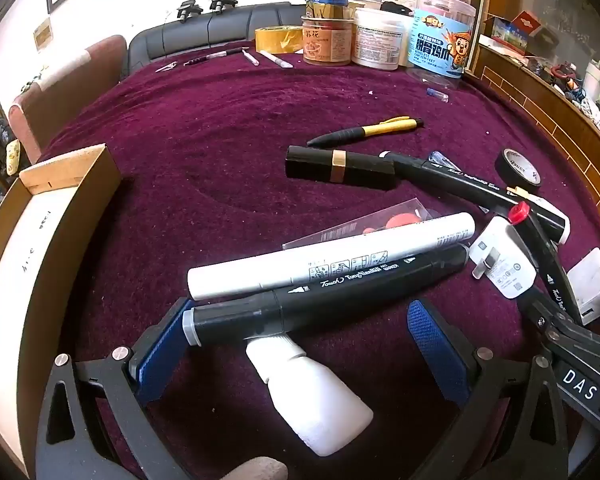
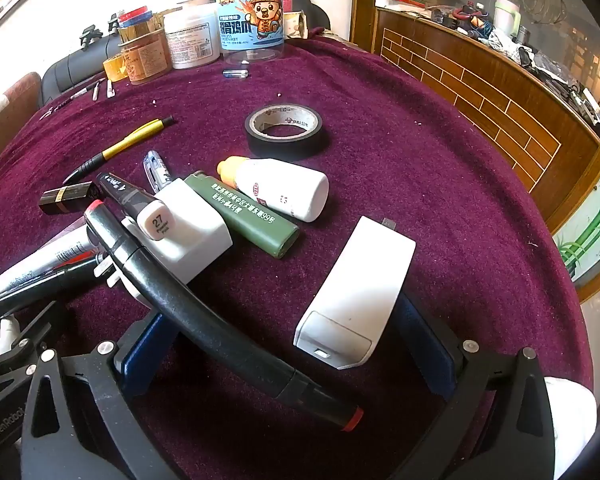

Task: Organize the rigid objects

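Observation:
My left gripper is open over a black Touch marker that lies across a small white bottle, with a white marker just beyond. An open cardboard box stands at the left. My right gripper is open around a red-capped black marker and a white charger block. Ahead lie a white plug adapter, a marker capped "27", a green lighter, a white bottle with an orange cap, black tape, a lipstick tube and a yellow-black pen.
Jars and tubs and a yellow tape roll stand at the table's far edge, with small pens near them. A clear packet lies under the white marker. A brick-patterned counter runs along the right. A chair stands at the left.

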Available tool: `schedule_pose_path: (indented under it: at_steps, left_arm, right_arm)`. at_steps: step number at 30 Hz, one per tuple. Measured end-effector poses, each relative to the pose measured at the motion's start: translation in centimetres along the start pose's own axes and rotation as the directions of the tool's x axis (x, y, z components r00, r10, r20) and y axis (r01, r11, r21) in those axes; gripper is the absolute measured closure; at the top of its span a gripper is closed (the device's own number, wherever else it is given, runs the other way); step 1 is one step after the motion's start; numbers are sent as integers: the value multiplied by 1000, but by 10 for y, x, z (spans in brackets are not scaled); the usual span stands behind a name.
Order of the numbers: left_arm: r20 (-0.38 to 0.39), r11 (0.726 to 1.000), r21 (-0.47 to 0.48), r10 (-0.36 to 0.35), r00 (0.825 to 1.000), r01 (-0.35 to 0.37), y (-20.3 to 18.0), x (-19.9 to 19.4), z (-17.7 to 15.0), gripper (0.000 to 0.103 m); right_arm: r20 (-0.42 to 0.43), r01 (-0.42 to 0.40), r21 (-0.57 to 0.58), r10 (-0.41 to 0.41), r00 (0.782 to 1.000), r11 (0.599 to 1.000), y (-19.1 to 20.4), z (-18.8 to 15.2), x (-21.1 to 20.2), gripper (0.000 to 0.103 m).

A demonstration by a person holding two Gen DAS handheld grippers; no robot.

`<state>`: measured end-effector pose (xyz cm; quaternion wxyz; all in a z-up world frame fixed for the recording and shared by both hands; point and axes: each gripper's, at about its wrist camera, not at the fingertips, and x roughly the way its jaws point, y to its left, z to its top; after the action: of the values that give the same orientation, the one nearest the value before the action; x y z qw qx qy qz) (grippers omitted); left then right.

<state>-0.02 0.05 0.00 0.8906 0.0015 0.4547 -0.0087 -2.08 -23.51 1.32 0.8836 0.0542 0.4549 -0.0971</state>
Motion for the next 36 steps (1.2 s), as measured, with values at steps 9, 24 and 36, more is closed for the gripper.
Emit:
schedule_pose_path:
  at_steps: [9,24,36]
  left_arm:
    - [-4,1000,5,7,1000,-7,0,0,0,1]
    - [-5,1000,7,10,1000,-10,0,0,0,1]
    - [-5,1000,8,11,1000,-11,0,0,0,1]
  right_arm:
    - [-2,1,-1,-1,1000,1000,0,0,0,0]
    - [-2,2,-1,-2,1000,1000,0,0,0,0]
    - [-2,2,-1,-2,1000,1000,0,0,0,0]
